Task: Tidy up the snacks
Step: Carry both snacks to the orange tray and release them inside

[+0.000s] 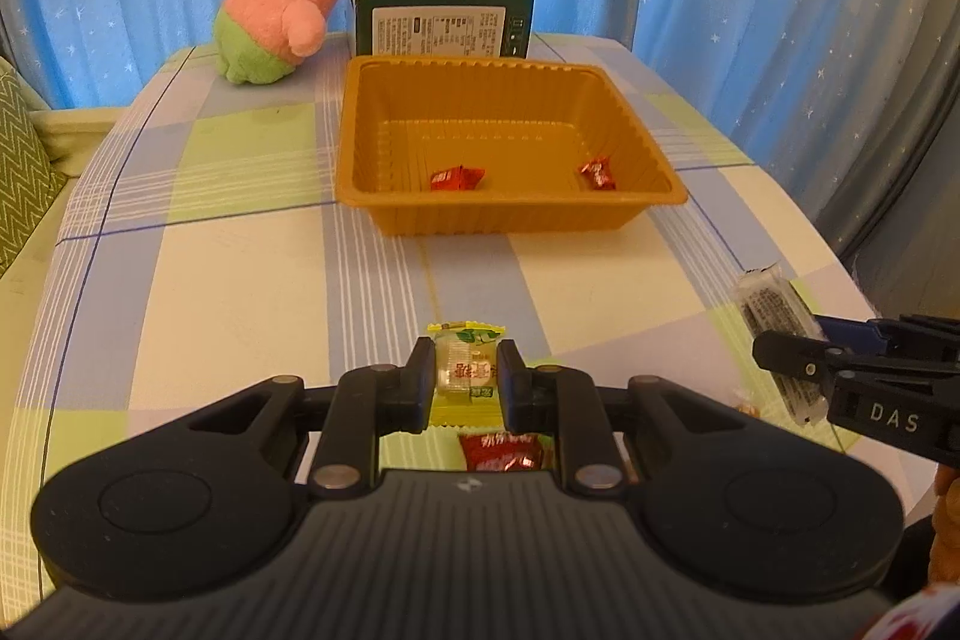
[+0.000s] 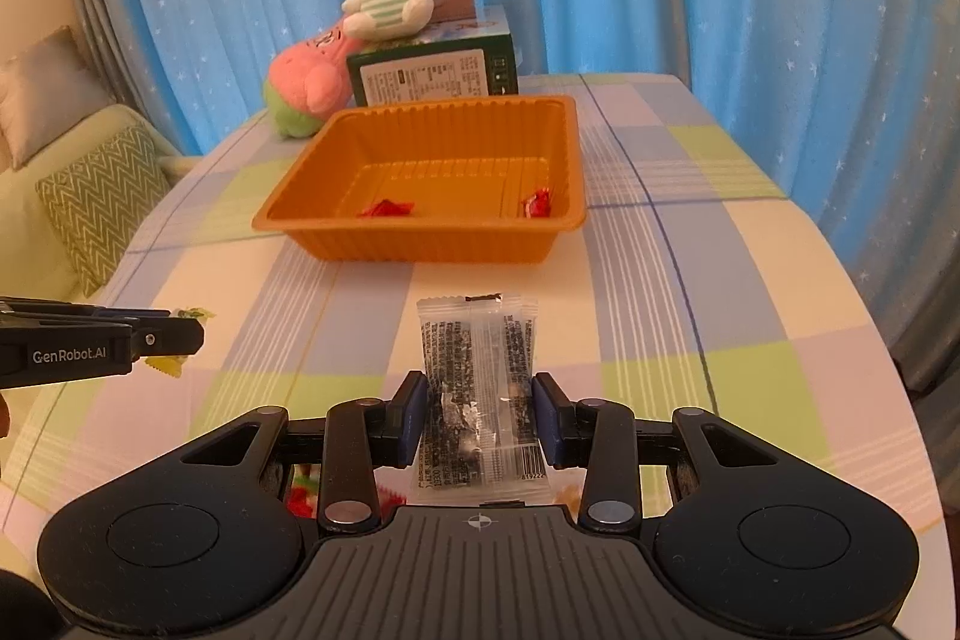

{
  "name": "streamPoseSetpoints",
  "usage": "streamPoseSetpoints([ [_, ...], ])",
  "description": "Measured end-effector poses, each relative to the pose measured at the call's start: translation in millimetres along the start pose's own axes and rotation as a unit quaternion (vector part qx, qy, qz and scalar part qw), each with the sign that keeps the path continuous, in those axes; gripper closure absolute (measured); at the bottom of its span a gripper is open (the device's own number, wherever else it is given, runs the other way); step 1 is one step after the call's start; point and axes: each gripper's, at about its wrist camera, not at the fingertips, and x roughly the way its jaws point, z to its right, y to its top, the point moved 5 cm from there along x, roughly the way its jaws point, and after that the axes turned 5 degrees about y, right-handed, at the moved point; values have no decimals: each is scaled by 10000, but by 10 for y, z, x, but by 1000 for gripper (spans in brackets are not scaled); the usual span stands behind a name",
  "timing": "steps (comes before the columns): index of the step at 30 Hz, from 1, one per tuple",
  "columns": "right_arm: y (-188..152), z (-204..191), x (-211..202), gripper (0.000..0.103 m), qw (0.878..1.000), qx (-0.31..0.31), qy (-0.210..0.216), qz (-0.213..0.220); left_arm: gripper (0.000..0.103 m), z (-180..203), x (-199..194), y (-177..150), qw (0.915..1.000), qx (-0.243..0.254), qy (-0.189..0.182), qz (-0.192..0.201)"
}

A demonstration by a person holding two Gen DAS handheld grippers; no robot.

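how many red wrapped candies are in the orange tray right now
2. One red candy lies near the middle of the orange tray by its front wall; the other red candy sits toward its right front corner. None seems hidden.

Both wrist views look forward and downward along their own claws, close above the worktop (image 1: 210,280). Both share the orange tray (image 1: 510,214) at centre frame, the plush toys and blue curtain behind it.
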Motion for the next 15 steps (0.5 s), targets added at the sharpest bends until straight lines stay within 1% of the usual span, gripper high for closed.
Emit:
streamPoseSetpoints([
  [6, 314, 92, 112, 65, 10000, 63, 37, 60, 84, 46, 118, 272, 9999, -72, -91, 35],
  [15, 928, 243, 476, 65, 9997, 170, 129, 141, 84, 6, 438, 766, 9998, -72, -100, 157],
])
